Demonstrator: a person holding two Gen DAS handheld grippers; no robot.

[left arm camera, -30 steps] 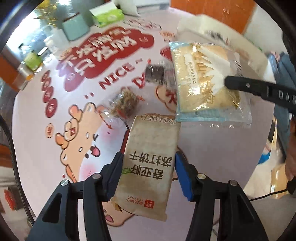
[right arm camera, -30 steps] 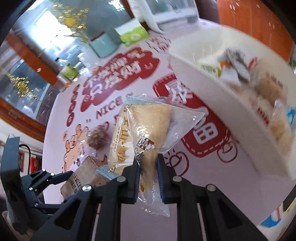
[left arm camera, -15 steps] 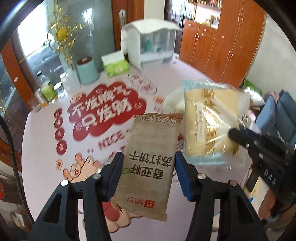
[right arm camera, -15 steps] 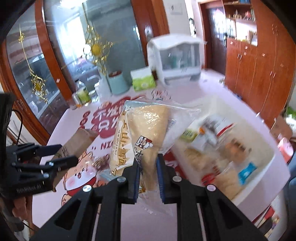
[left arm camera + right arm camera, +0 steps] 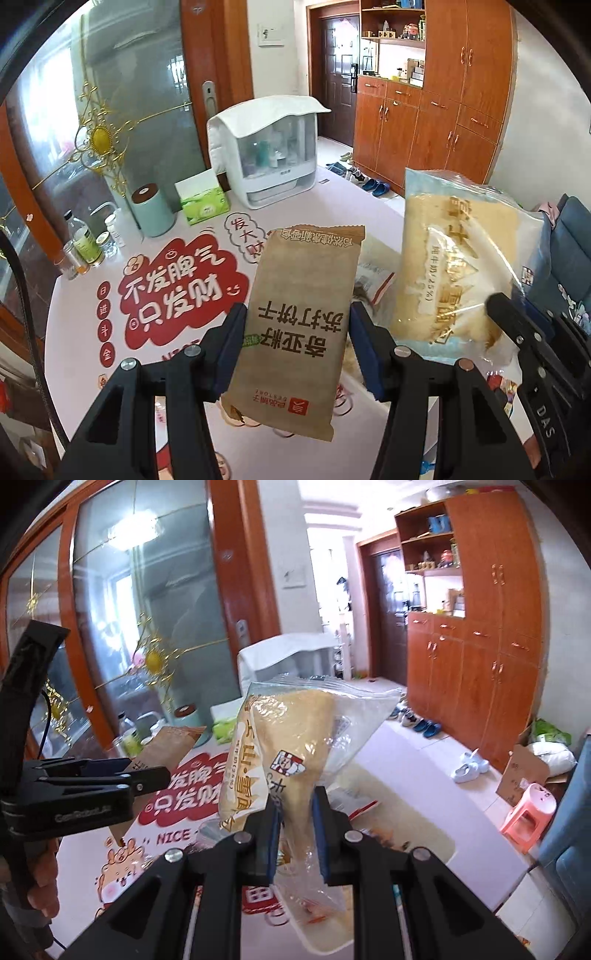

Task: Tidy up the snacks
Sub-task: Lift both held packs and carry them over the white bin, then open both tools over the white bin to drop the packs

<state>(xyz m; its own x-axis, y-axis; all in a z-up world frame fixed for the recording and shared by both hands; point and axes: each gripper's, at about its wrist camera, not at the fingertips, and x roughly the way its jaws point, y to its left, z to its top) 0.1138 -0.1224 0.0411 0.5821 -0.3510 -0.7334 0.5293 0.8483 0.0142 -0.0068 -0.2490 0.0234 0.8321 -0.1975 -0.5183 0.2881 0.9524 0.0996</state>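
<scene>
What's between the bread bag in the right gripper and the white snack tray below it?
Nothing visible. The right gripper holds the bread bag in the air, and the white tray lies right below it, with only open air between them.

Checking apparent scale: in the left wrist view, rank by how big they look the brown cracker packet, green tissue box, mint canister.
1. Brown cracker packet, though nearness inflates it.
2. Green tissue box and mint canister look alike; no ranking.
</scene>
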